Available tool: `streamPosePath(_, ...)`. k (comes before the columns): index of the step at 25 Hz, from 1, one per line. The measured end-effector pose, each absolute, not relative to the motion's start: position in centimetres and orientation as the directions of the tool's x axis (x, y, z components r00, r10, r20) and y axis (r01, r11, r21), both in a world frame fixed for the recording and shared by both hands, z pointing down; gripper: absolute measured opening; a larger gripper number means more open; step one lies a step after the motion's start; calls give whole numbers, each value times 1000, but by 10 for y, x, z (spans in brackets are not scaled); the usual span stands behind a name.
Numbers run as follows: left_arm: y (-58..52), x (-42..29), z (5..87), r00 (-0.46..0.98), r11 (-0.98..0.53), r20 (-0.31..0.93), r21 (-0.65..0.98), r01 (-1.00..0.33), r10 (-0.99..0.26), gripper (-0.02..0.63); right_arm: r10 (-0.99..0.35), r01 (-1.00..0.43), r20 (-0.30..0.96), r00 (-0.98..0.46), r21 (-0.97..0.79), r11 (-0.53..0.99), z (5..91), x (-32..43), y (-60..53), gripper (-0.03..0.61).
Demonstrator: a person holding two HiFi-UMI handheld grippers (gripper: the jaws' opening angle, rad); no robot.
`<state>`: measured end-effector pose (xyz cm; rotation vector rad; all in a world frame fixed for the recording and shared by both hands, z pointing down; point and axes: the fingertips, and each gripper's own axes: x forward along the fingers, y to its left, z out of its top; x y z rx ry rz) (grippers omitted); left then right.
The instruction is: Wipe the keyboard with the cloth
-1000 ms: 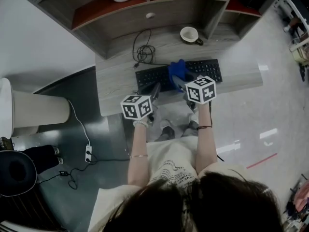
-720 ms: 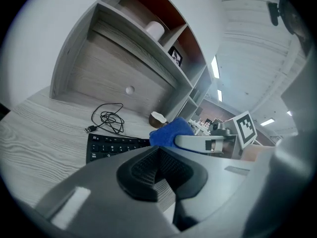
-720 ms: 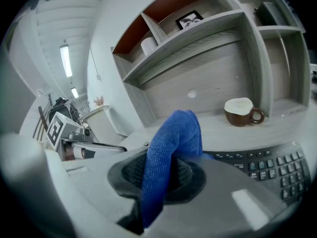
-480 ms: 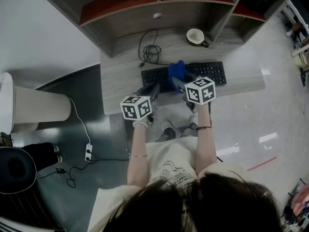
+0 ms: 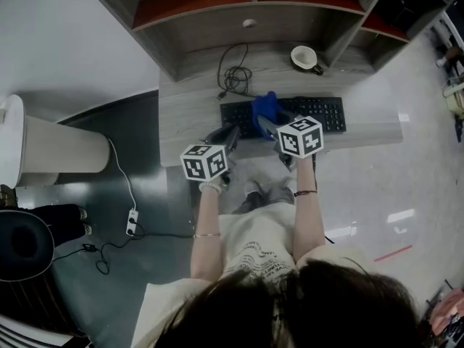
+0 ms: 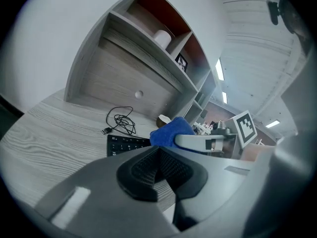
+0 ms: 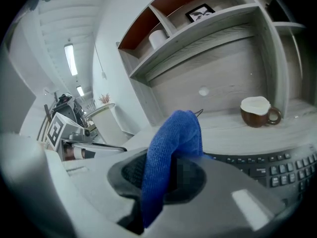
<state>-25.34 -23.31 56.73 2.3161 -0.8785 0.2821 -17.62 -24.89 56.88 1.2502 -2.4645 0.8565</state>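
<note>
Change: the cloth (image 5: 265,106) has slid a bit toward the left end of the keyboard (image 5: 319,112) since a second ago.
Right gripper (image 7: 163,182): jaws clamped on the blue cloth, which bunches up past the tips onto the keys.
Left gripper (image 6: 159,170): jaws pressed together, nothing in them, by the keyboard's left front corner over the desk (image 5: 188,122).

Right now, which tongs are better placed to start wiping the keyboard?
Right. The right tongs are shut on the blue cloth, held over the keyboard. The left tongs are shut on nothing, near its left end.
</note>
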Motion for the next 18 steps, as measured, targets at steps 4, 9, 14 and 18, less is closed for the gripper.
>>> streamPosePath(4, -231, -258, 566, 742, -559, 399, 489, -669, -539, 2, -628, -778, 459, -628, -395, 489, 568, -187, -250, 58)
streamPosePath(9, -231, -265, 564, 717, -530, 401, 488, -694, -570, 2, -587, -746, 460, -666, -400, 533, 568, -201, -252, 58)
streamPosePath(14, -230, -276, 564, 685, -496, 415, 480, -724, -599, 2, -553, -715, 454, -699, -418, 561, 568, -213, -258, 59)
streamPosePath(18, -231, -290, 563, 651, -453, 415, 482, -750, -636, 2, -518, -686, 453, -725, -419, 595, 566, -226, -262, 58)
